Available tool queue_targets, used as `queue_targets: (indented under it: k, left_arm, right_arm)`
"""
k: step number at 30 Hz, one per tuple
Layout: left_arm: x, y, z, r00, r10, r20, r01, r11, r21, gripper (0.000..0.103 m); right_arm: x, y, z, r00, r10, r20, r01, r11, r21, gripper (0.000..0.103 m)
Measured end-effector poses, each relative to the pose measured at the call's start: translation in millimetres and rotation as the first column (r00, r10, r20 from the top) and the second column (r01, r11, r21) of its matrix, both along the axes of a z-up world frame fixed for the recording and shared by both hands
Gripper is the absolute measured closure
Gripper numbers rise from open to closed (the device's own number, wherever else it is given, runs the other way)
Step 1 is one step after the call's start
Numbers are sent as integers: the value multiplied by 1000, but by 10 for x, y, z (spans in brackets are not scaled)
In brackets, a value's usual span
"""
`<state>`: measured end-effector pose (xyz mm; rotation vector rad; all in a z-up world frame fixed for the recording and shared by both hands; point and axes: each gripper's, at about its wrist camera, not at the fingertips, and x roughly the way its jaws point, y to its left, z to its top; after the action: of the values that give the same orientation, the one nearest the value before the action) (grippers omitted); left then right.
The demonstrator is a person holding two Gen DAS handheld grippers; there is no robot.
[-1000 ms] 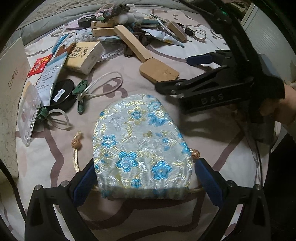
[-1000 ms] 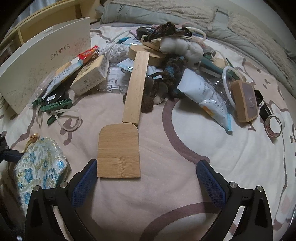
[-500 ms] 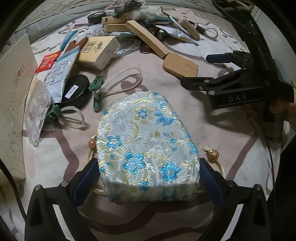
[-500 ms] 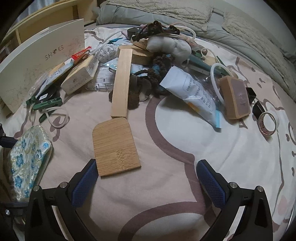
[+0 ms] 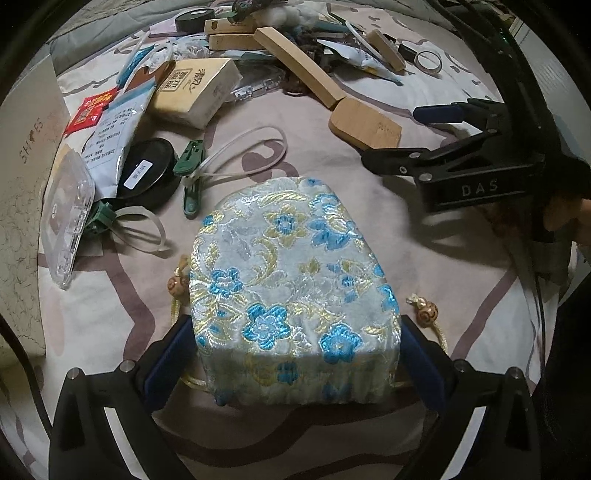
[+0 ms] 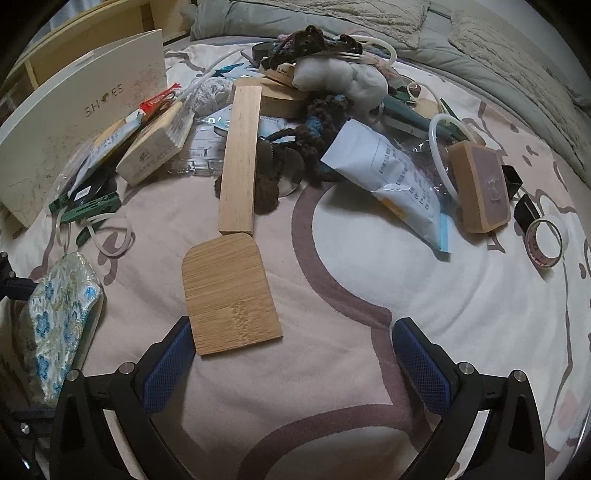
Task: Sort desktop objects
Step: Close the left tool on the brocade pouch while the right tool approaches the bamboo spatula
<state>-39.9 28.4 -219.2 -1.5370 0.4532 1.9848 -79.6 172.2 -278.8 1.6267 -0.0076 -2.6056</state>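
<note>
Beige patterned bedspread (image 6: 369, 266) | grey quilt (image 6: 480, 33) behind | left hand-held gripper (image 5: 295, 354) clamps brocade pouch (image 5: 291, 273) | right hand-held gripper (image 6: 291, 354) apart

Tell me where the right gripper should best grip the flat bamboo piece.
Probably the near straight end of the bamboo piece, approached low from the open side: it lies flat on the bedspread, and its rounded far end abuts the long wooden block.

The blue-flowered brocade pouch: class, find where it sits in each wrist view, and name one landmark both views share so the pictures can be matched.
Left wrist view: the brocade pouch fills the lower centre, between the left gripper fingers.
Right wrist view: the pouch lies at the far left edge, left of the right gripper.
Shared landmark: the rounded bamboo board.
</note>
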Motion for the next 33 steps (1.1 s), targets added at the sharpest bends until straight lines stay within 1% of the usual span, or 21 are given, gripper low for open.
queue_targets:
  k: [5,7,8,9,12,13,14,15,16,18,22,28,30,31,33]
  left_arm:
    - [-67,-68,42,999,48,24,-49,998,35,0]
    - [-124,-105,68,996,78,40,-80,995,57,0]
    - [-151,-114,72,995,92,46,-95,994,62,0]
    - [-198,-107,78,994,99,50,-102,993,62,0]
    - [-256,-75,79,993,109,46,-111,993,51,0]
    - [-264,-37,69,993,109,43,-110,993,44,0]
    - [-267,-28,64,993,108,40,-109,993,36,0]
    - [-243,-38,62,993,108,37,-109,994,32,0]
    - [-186,71,8,993,109,33,-110,994,27,0]
    - [-201,79,17,993,114,34,-115,993,18,0]
    - [-285,214,-15,988,146,50,-147,989,13,0]
    - [-343,179,-15,977,198,84,-197,980,-11,1]
    - [-341,121,5,973,215,86,-214,977,-21,4]
    - [-363,186,-6,972,220,86,-218,976,-26,6]
    - [-366,182,9,971,224,83,-222,975,-27,11]
  right_arm:
    - [-38,-22,52,1000,-19,7,19,1000,-21,0]
    - [-43,-73,91,1000,-2,-1,2,1000,-25,10]
    - [-52,-104,109,1000,18,-10,-18,1000,-16,13]
    - [-54,-138,127,999,33,-15,-33,999,-8,18]
    - [-72,-238,166,997,69,-19,-69,997,16,29]
    - [-74,-263,174,997,80,-20,-79,997,23,36]
    - [-74,-297,185,995,94,-19,-94,995,26,40]
    - [-73,-320,193,994,104,-20,-103,994,29,47]
    - [-68,-350,205,993,115,-21,-115,993,32,54]
    - [-88,-330,206,992,123,-17,-122,992,31,59]
    - [-125,-354,228,993,121,-15,-120,992,22,59]
    - [-106,-323,196,993,118,-18,-118,993,4,59]
    - [-102,-325,195,993,116,-19,-116,993,0,59]
    - [-73,-348,201,993,115,-20,-115,993,-3,59]
    - [-68,-371,201,993,119,-14,-119,993,1,59]
